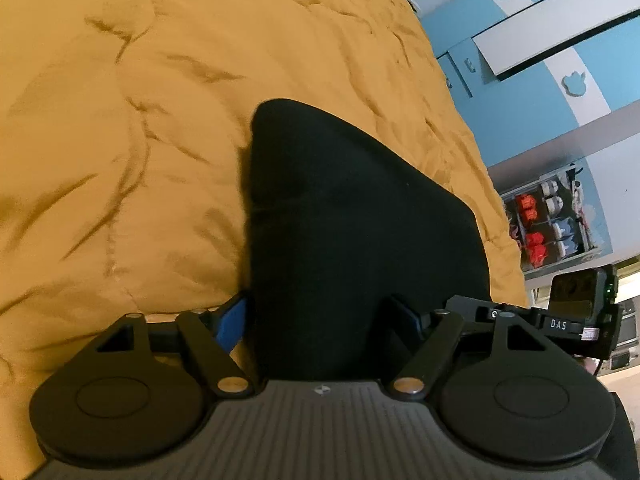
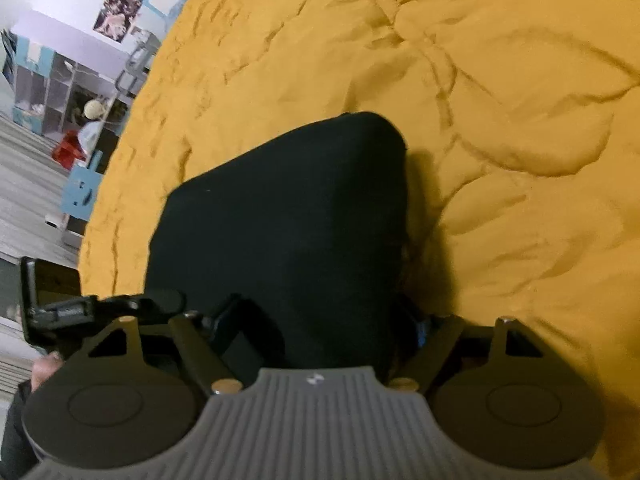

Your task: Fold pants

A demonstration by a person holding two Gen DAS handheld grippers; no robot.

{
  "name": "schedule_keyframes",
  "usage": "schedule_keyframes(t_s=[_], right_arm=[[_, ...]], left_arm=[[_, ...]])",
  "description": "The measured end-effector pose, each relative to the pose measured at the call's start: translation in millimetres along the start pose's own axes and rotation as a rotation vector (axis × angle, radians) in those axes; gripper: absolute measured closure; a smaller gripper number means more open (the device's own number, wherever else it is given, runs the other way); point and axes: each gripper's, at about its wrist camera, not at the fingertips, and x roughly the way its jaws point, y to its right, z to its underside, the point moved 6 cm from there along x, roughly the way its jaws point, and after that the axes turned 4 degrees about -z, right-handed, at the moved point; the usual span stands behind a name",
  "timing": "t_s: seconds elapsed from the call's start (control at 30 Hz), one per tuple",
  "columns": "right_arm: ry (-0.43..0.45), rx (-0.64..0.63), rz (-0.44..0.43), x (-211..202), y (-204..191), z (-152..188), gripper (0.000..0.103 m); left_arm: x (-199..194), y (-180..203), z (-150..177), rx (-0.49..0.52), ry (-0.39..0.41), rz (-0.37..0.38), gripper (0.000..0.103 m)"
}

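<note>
Lying on a rumpled mustard-yellow quilted bedspread [image 1: 120, 160], the folded black fabric pants [image 1: 352, 232] form a thick dark bundle whose long axis runs away from both grippers toward the middle of the bed, its rounded far corner pointing away. On the left, the left gripper [image 1: 324, 316] tilts downward over the bundle's near end, jaws spread wide; one blue pad [image 1: 231, 322] sits at the cloth's left edge, the other rests over the fabric, and neither visibly pinches it. A blue and white wardrobe [image 1: 540, 80] stands beyond the bed's edge. To the right, the right gripper [image 2: 320, 320] slants down likewise, jaws wide apart astride the pants' near end, the cloth between them without being squeezed.
</note>
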Motion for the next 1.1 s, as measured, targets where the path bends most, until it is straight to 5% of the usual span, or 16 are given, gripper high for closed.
schedule_keyframes(t_s=[0.13,0.27,0.37,0.83,1.1], right_arm=[[-0.001,-0.005,-0.021,5,-5,3,0.043],[0.02,0.045,-0.09,-2,-3,3,0.073],[0.029,0.021,-0.101,-8,-9,5,0.08],[0.064,-0.062,-0.166,-38,-75,4,0.084],[0.04,-0.142,-0.191,-25,-150,11,0.084]], left_arm=[[2,10,2,0.021,0.004,-0.006,0.016],[-5,12,2,0.073,0.022,-0.043,0.058],[-17,16,3,0.096,0.031,-0.037,0.07],[-79,40,9,0.17,0.115,-0.054,0.077],[-142,12,14,0.131,0.196,-0.06,0.077]])
